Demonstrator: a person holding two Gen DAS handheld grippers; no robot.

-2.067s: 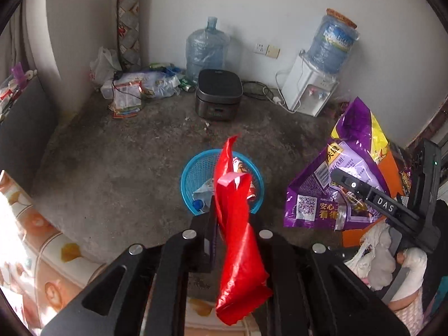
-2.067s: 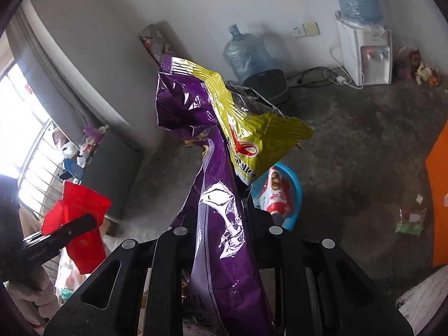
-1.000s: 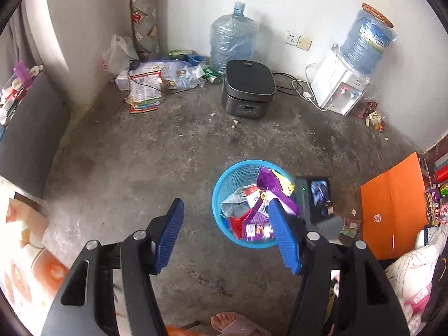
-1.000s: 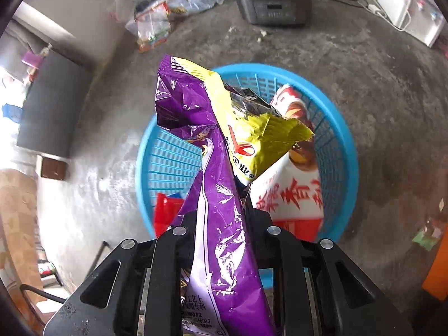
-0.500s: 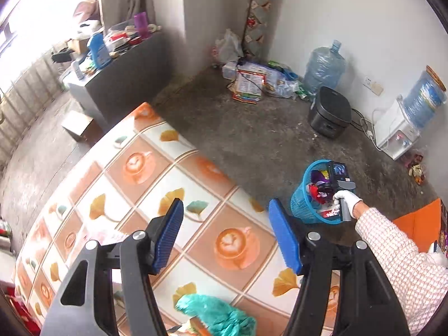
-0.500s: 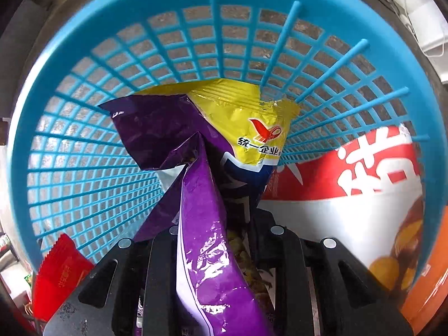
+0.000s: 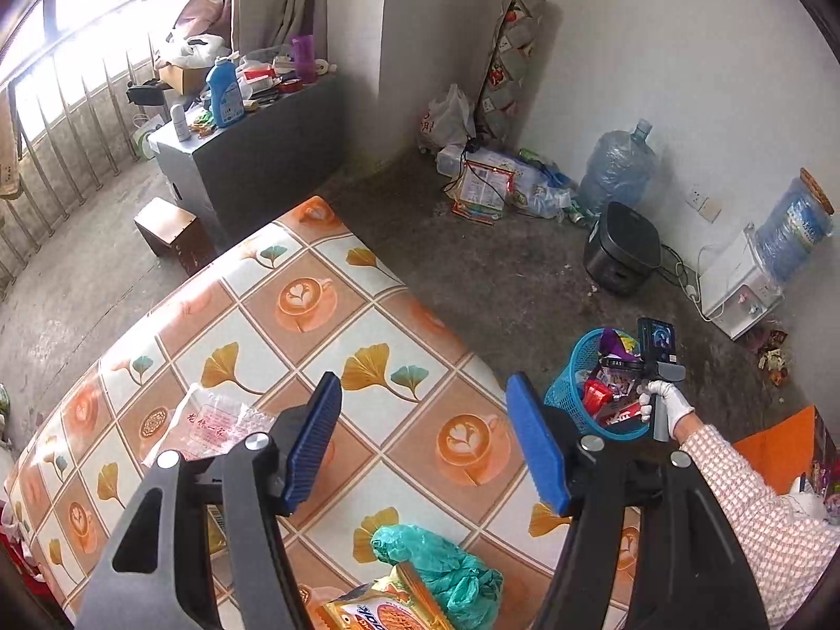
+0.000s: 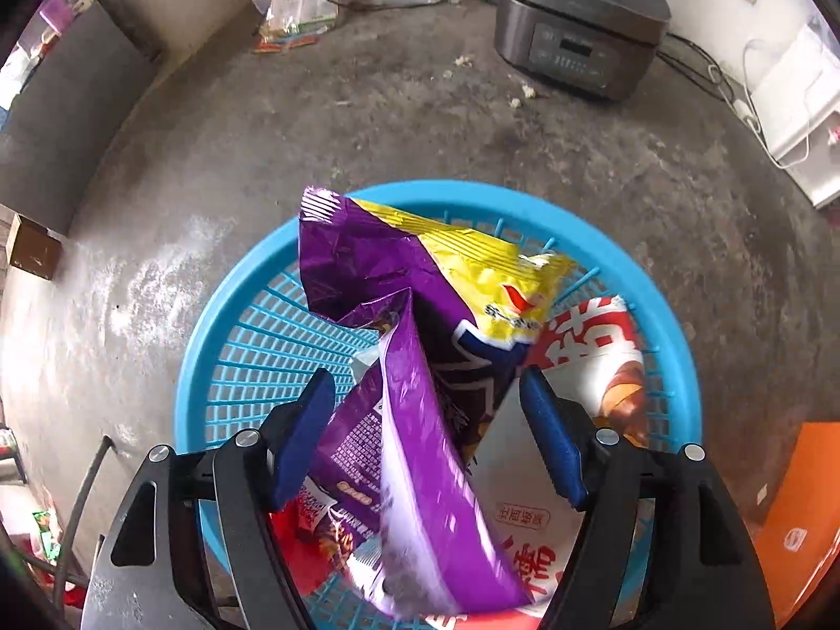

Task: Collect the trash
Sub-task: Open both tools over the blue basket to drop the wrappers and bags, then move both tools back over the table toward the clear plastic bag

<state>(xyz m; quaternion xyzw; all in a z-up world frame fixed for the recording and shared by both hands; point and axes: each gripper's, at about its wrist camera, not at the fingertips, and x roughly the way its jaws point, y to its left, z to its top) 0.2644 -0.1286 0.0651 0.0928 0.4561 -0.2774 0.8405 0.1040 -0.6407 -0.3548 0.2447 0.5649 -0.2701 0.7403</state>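
Note:
My right gripper (image 8: 428, 409) hangs open just above the blue mesh basket (image 8: 252, 346). A purple and yellow snack bag (image 8: 415, 346) lies loose between the blue pads (image 8: 302, 436), in the basket on other wrappers, with a red and white bag (image 8: 604, 346) beside it. My left gripper (image 7: 425, 441) is open and empty above the patterned table (image 7: 315, 304). On that table lie a clear plastic wrapper (image 7: 210, 422), a crumpled green bag (image 7: 446, 575) and an orange biscuit pack (image 7: 378, 611). The left wrist view also shows the basket (image 7: 569, 399) on the floor, with the right gripper (image 7: 643, 367) over it.
A dark rice cooker (image 8: 577, 26), water jugs (image 7: 617, 168), a white dispenser (image 7: 735, 283) and a litter pile (image 7: 493, 184) stand along the far wall. An orange box (image 8: 798, 514) lies right of the basket. A grey cabinet (image 7: 252, 142) stands past the table.
My right gripper opened and let go of the purple bag in the basket, then rose a little. My left gripper, empty since dropping the red wrapper, swung back over the table.

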